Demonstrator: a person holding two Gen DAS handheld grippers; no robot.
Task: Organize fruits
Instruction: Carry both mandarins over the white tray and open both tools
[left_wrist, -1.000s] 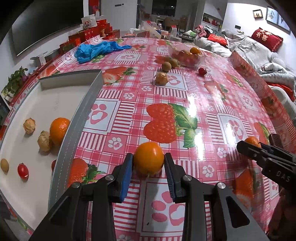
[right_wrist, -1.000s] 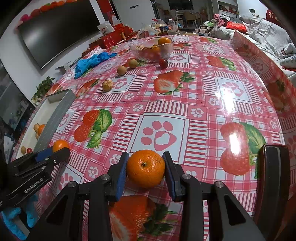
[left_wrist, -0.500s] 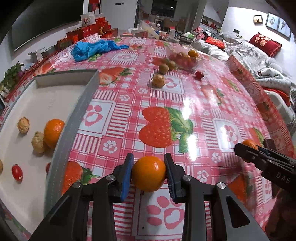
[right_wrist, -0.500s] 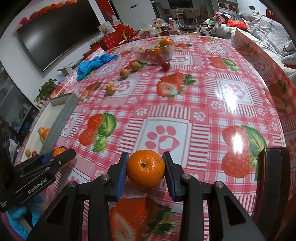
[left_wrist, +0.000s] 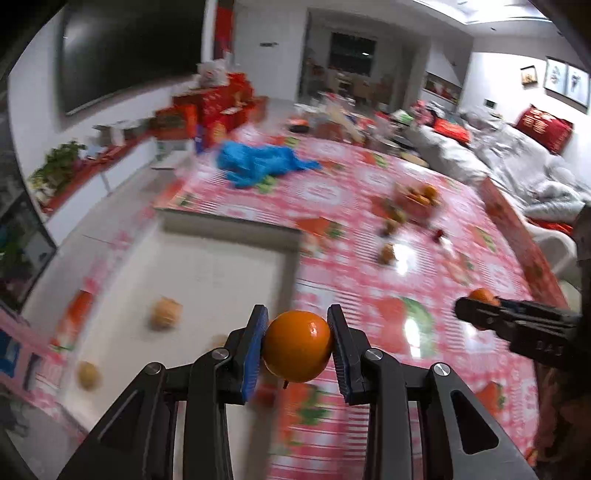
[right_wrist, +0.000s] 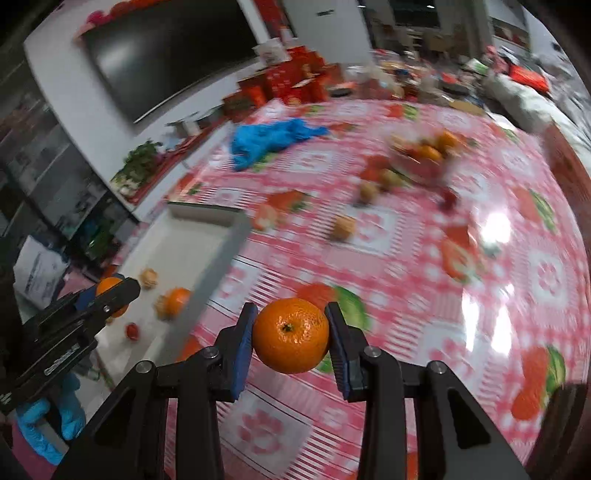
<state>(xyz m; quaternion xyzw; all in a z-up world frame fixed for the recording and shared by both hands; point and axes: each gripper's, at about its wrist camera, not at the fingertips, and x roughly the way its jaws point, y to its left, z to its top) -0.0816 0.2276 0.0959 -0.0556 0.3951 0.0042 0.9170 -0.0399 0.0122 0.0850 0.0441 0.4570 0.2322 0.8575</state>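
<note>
My left gripper (left_wrist: 297, 345) is shut on a smooth orange (left_wrist: 297, 350) and holds it in the air above the right rim of the white tray (left_wrist: 221, 269). My right gripper (right_wrist: 290, 336) is shut on a dimpled orange (right_wrist: 290, 335) and holds it above the pink strawberry tablecloth (right_wrist: 406, 266), just right of the tray (right_wrist: 184, 243). The tray holds an orange (right_wrist: 177, 300), walnuts (left_wrist: 166, 313) and a small red fruit (right_wrist: 132, 330). The right gripper shows at the right of the left wrist view (left_wrist: 480, 306); the left gripper shows at the left of the right wrist view (right_wrist: 110, 291).
A clear bowl of fruit (right_wrist: 424, 155) stands at the far side, with loose small fruits (right_wrist: 343, 227) in front of it. A blue cloth (left_wrist: 258, 164) lies at the back left. Red boxes (left_wrist: 218, 107) stand behind the table. Both views are blurred.
Both grippers have risen well above the table with their oranges and swung left toward the tray. Both stay shut on their oranges.
</note>
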